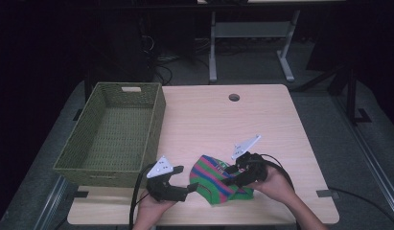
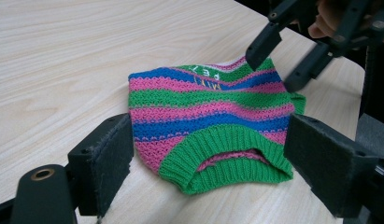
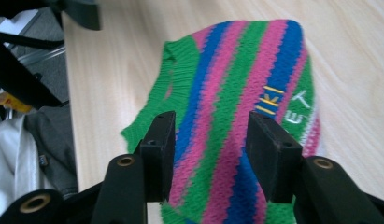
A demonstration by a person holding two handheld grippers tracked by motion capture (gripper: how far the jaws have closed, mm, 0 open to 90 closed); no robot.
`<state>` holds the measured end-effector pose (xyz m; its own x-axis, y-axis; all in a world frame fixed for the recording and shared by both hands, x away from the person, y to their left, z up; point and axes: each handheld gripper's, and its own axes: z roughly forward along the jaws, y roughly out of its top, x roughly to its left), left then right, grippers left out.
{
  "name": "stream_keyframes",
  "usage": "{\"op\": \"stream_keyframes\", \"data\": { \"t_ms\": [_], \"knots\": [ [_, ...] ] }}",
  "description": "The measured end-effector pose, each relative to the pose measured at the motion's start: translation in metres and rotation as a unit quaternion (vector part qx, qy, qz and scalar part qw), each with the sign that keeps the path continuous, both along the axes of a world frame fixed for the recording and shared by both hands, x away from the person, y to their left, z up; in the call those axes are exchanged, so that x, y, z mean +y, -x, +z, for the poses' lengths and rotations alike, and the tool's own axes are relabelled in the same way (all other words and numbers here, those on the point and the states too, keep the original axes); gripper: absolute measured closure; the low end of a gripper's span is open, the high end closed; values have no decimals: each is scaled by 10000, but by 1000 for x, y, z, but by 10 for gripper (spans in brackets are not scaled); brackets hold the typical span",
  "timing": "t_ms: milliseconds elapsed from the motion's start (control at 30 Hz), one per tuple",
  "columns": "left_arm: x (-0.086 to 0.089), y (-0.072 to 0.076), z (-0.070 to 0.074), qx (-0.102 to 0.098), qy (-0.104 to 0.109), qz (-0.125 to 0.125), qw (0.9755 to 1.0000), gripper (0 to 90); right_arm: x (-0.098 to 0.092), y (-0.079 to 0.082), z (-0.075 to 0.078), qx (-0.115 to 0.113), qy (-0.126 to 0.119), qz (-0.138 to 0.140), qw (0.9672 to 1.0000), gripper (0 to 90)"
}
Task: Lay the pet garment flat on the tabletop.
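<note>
A small knitted garment (image 1: 213,176) with pink, green and blue stripes lies flat on the wooden table (image 1: 223,124) near the front edge. Its green ribbed hem (image 2: 227,163) faces my left gripper (image 1: 192,188), which rests low at the garment's left side. Those jaws stand wide open, one on each side of the hem, and touch nothing. My right gripper (image 1: 230,176) comes in from the right and hovers over the lettered end of the garment (image 3: 236,74). Its jaws are open, with striped knit showing in the gap between them and no pad pressing on it.
An empty green woven basket (image 1: 156,120) stands on the table's left half, just behind my left hand. A round cable hole (image 1: 234,97) sits near the table's far edge. Bare wood lies between the garment and that hole.
</note>
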<state>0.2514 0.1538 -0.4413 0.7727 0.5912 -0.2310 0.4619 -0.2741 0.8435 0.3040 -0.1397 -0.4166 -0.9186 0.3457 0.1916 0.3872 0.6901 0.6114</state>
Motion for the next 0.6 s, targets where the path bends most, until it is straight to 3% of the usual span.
{"op": "stream_keyframes", "data": {
  "t_ms": [300, 600],
  "knots": [
    [0, 0, 0, -8, -9, -1, 10000, 156, 11, 18, -2, -9, 17, 416, 9991, 419],
    [-1, 0, 0, 10, -9, -1, 10000, 156, 19, 31, -11, 8, 85, 729, 9973, 428]
  ]
}}
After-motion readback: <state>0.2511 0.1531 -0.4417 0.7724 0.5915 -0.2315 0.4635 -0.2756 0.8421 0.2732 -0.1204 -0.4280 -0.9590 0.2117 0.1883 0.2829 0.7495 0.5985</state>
